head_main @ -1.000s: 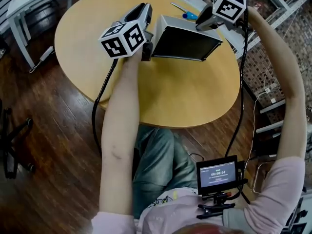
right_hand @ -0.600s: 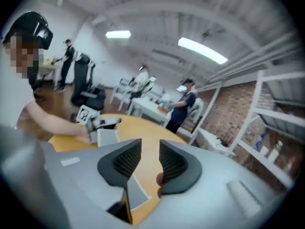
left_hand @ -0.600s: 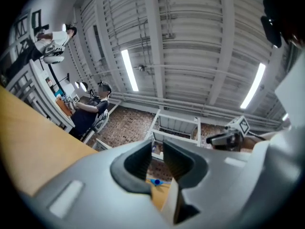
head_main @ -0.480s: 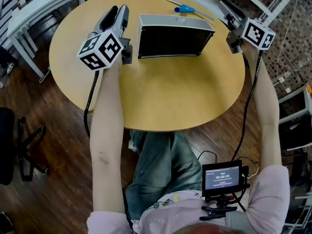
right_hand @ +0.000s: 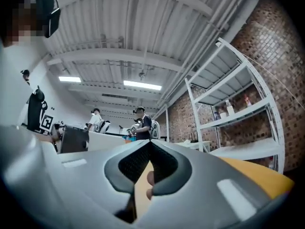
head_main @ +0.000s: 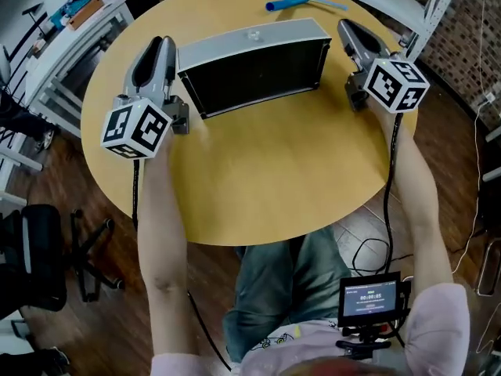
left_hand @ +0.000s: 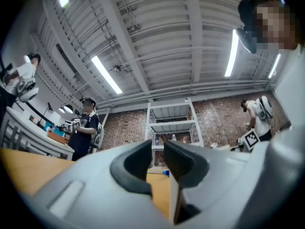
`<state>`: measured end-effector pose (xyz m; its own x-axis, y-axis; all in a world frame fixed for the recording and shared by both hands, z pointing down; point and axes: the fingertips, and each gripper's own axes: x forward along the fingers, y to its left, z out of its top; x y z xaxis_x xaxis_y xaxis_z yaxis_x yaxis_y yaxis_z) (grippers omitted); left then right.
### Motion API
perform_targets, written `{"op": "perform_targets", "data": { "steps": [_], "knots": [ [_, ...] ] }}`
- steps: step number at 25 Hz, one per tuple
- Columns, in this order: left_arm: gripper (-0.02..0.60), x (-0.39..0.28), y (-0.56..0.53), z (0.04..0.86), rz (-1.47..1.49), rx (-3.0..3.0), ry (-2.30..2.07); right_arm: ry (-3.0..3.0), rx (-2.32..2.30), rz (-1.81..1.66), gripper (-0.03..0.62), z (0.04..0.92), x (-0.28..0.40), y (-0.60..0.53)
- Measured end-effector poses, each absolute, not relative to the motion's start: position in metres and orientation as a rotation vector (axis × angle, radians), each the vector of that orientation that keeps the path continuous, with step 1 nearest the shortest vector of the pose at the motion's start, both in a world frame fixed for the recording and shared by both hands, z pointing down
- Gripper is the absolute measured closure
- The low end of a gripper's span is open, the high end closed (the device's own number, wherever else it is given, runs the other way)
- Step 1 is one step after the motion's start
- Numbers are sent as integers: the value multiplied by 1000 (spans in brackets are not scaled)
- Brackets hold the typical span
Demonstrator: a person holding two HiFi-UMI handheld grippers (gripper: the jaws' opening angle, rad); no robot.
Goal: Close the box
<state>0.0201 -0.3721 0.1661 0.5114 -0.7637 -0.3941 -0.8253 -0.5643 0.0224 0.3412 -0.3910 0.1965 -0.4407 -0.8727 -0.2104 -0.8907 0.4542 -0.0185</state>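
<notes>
Grippers have been drawn apart to flank the grey, black-fronted box (head_main: 258,77) on the round wooden table (head_main: 274,171). Empty, the left gripper (head_main: 160,45) is held slightly open, the right gripper (head_main: 345,28) closed. Its lid (head_main: 250,39) seems down; a press is called for.

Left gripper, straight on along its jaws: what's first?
Looks free: left gripper points past the left end of the box over bare table; blue tool lies far ahead, depth unclear.

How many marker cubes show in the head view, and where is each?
2. One cube rides on the left gripper, off the left end of the box. The other cube rides on the right gripper, off the right end. None looks hidden.
</notes>
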Motion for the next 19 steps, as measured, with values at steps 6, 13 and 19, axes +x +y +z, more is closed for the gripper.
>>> {"op": "perform_targets", "data": {
  "steps": [6,13,19],
  "knots": [
    [516,20,-365,165,552,-2566,1360,2513,-1481,245,591,188,338,-369],
    [526,21,-362,168,544,-2549,1349,2480,-1490,289,591,189,343,-363],
    [543,23,-360,163,536,-2525,1338,2488,-1480,281,591,189,344,-368]
  ]
}}
